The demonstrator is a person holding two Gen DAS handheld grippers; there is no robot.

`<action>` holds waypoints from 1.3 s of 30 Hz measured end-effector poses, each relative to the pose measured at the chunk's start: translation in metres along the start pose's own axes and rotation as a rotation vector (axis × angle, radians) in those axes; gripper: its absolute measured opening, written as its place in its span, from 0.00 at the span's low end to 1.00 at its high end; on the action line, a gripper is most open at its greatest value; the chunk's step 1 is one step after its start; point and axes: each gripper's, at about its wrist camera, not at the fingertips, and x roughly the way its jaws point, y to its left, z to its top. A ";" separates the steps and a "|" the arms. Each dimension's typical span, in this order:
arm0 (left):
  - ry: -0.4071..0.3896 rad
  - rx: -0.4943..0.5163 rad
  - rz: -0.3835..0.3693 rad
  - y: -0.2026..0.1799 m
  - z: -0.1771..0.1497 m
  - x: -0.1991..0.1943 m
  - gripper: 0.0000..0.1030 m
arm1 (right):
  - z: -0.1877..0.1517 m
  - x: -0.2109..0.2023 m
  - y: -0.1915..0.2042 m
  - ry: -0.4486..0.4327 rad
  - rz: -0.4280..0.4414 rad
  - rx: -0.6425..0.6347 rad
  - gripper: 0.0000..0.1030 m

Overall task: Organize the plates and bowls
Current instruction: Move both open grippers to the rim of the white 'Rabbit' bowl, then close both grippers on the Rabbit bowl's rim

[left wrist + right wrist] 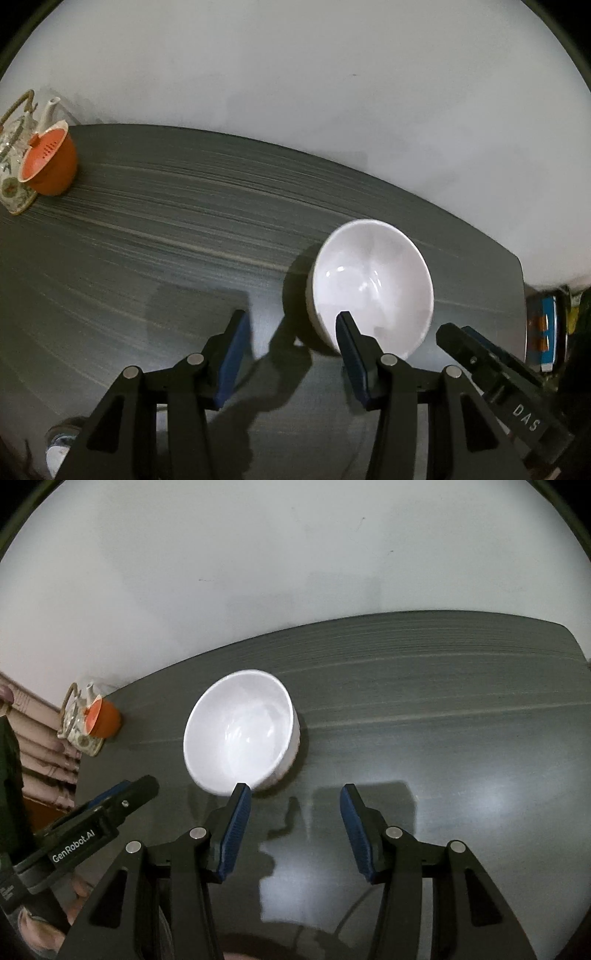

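Observation:
A white bowl point(373, 284) stands upright on the dark grey table point(166, 229). My left gripper point(291, 321) is open just in front of it, its right fingertip point(345, 321) over the bowl's near rim. In the right wrist view the same bowl point(240, 731) lies ahead and to the left. My right gripper point(295, 794) is open and empty, its left fingertip point(242, 792) at the bowl's near rim. Each gripper shows in the other's view: the right one point(491, 362) and the left one point(110, 805).
An orange cup point(51, 162) with a strainer lid and a floral teapot point(14, 158) stand at the table's far left corner, also in the right wrist view point(105, 718). A white wall runs behind the table. Coloured items point(546, 332) sit past the right edge.

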 end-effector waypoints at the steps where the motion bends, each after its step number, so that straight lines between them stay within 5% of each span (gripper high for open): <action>1: 0.003 -0.012 -0.005 0.000 0.002 0.003 0.48 | 0.006 0.005 0.001 0.003 -0.003 0.000 0.46; 7: 0.030 -0.031 -0.018 -0.004 0.008 0.024 0.48 | 0.026 0.033 0.002 0.031 -0.022 0.021 0.46; 11: 0.048 -0.029 -0.033 -0.008 0.008 0.033 0.27 | 0.030 0.050 0.001 0.060 -0.021 0.044 0.39; 17: 0.047 -0.022 -0.053 -0.012 0.008 0.034 0.10 | 0.032 0.066 0.001 0.074 -0.002 0.060 0.24; 20: 0.041 -0.004 -0.032 -0.016 0.004 0.033 0.09 | 0.030 0.069 -0.002 0.078 0.010 0.070 0.15; 39: -0.031 0.044 0.005 -0.045 -0.035 -0.036 0.09 | 0.004 0.023 0.012 0.030 0.015 0.072 0.14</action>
